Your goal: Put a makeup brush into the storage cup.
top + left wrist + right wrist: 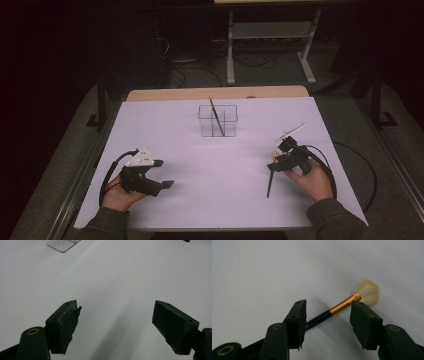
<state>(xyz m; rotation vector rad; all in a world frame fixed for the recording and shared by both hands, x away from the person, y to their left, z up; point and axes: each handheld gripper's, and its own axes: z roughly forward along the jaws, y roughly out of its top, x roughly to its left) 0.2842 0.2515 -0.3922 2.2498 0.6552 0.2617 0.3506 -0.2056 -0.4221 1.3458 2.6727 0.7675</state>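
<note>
A fan brush (270,185) with a dark handle, gold ferrule and pale bristles lies on the white table (210,170) at the right. My right gripper (279,154) hovers over its bristle end. In the right gripper view the brush (344,304) runs slantwise between the jaws of that gripper (328,306), which stand apart without pressing on it. My left gripper (164,173) rests at the left with its jaws wide and nothing between them (115,315). A clear divided holder (218,121) stands at the back centre with a dark brush (216,115) leaning in it.
A thin white pen-like tool (291,131) lies just beyond the right gripper. A corner of the holder (62,244) appears at the top of the left gripper view. The table's wooden far edge (215,93) borders a dark floor with cables and a metal stand (270,45).
</note>
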